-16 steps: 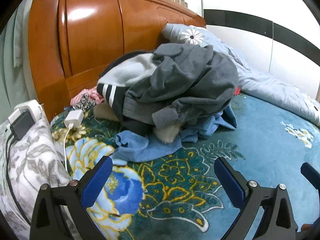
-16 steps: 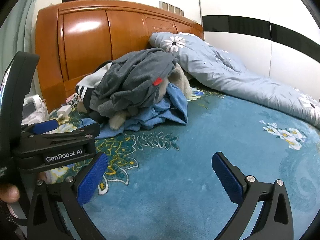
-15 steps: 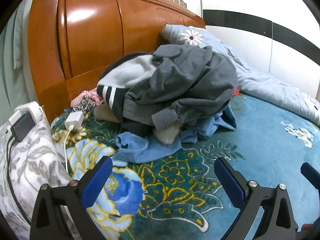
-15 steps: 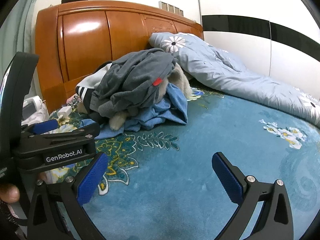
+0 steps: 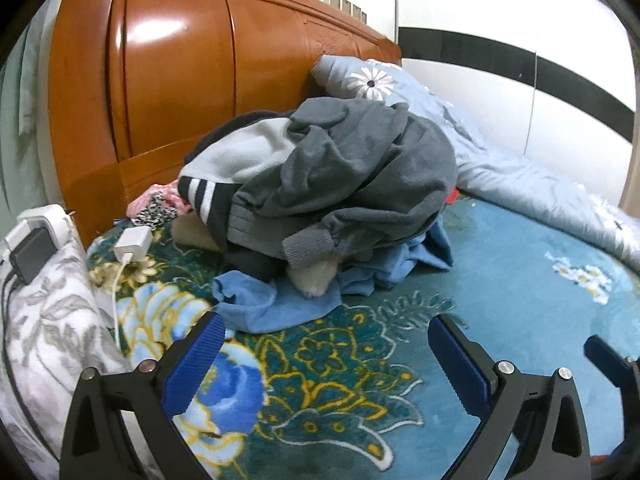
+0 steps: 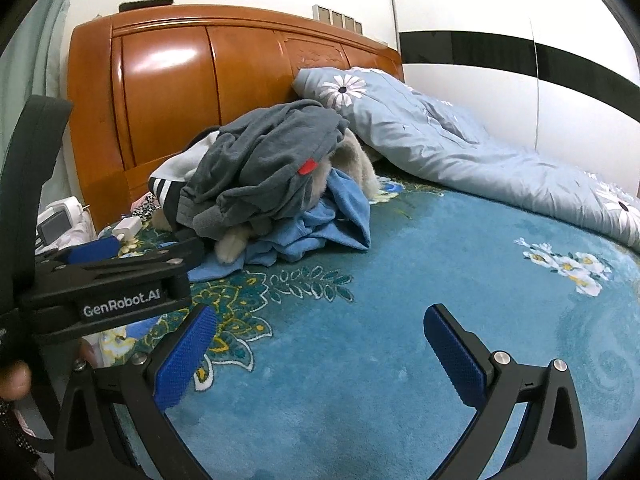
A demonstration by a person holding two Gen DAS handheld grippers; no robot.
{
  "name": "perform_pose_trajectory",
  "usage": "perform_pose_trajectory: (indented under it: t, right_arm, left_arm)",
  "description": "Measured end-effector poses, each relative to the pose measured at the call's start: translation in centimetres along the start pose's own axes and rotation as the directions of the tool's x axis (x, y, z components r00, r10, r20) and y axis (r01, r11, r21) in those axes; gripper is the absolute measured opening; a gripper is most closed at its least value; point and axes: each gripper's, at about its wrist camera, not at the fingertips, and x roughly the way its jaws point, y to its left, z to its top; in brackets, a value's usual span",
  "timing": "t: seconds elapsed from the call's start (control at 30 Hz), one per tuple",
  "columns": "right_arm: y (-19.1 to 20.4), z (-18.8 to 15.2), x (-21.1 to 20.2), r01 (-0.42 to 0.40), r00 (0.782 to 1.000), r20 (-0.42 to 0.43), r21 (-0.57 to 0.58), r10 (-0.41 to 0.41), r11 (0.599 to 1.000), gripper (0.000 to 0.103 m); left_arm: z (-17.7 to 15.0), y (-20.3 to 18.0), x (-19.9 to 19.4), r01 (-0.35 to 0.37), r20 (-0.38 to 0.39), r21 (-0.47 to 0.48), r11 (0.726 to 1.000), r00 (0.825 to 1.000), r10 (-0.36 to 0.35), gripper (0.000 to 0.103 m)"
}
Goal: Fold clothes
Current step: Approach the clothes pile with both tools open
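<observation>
Clothes pile lies heaped on the blue floral bedspread, close to the wooden headboard: grey sweatshirt on top, blue garment beneath. Left gripper hovers near the pile, fingers spread wide, holding nothing. Right gripper hovers over bare bedspread, likewise spread and unloaded. White charger lies left of the pile.

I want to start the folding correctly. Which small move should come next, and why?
Probably bring the left gripper forward to the dark grey sweater on top of the clothes pile. Both grippers have their jaws open and empty, short of the pile, and the right gripper hangs over bare blue blanket.
</observation>
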Motion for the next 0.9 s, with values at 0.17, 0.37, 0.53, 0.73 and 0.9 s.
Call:
perform_pose_trajectory:
  t: [0.17,0.37,0.53,0.73,0.9]
  right_arm:
    - [0.2,0.1,-0.4,-0.009,1.0,0.012,-0.01,0.009,1.0,0.103]
    - [-0.1,0.0,-0.3,-0.016,1.0,0.017,0.007,0.016,1.0,0.103]
    - [-0.4,0.0,0.1,-0.021,1.0,0.005,0.024,0.021,0.999,0.103]
    - [-0.2,-0.3,0.4,-0.001,1.0,-0.002,0.005,0.001,1.0,0.103]
    - [0.2,-0.7,0.9,0.011,1.0,-0.018,-0.014,-0.011,1.0,0.103]
  left_arm:
    - [0.2,0.0,-0.1,0.016,0.016,-0.014,1.0,1.0,-0.016,0.103]
    - [0.4,1.3,-0.1,0.046,0.049,-0.077,0.996,0.998,-0.042,0.103]
    - [0.3,2.1,0.5,0.056,0.035,-0.064,0.996,0.998,-0.054,0.103]
    - [-0.7,2.0,1.2,0.011,0.01,0.019,1.0,1.0,-0.011,0.103]
    - [-1.4,2.5,1.4,0.018,0.013,0.015,1.0,1.0,-0.019,0.103]
